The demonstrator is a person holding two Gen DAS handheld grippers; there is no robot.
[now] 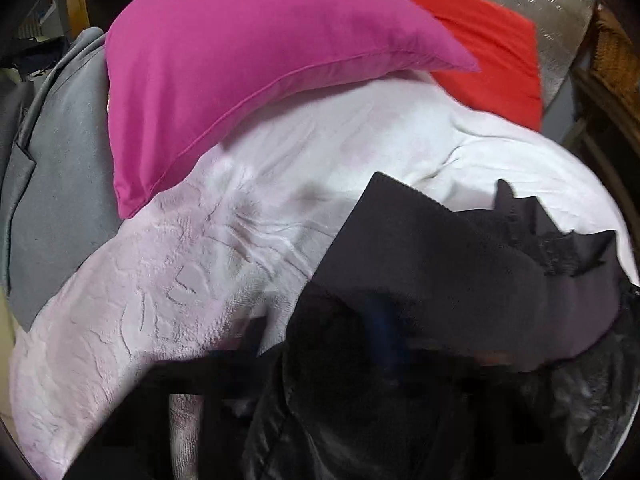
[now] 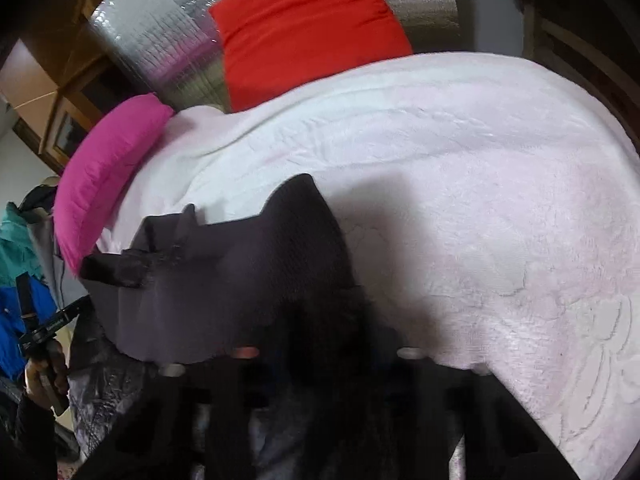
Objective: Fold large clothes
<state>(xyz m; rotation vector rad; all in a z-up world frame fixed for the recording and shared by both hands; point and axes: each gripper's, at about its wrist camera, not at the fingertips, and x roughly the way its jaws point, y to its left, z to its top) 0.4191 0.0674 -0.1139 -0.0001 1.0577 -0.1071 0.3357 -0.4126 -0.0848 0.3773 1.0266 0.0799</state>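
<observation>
A dark, purplish-black garment (image 1: 460,272) hangs in front of both cameras above the white blanket (image 1: 280,208) on the bed. In the left wrist view my left gripper (image 1: 384,344) is shut on the garment's edge, its fingers mostly buried in cloth. In the right wrist view the same garment (image 2: 224,292) drapes over my right gripper (image 2: 320,356), which is shut on it. The left gripper's handle and the hand holding it (image 2: 44,356) show at the left edge of that view. The garment is lifted and stretched between the two grippers.
A magenta pillow (image 1: 248,72) and a red pillow (image 1: 492,52) lie at the head of the bed against a silver quilted panel (image 2: 160,36). A grey garment (image 1: 60,184) lies left of the blanket. Blue and teal clothes (image 2: 20,280) sit at far left.
</observation>
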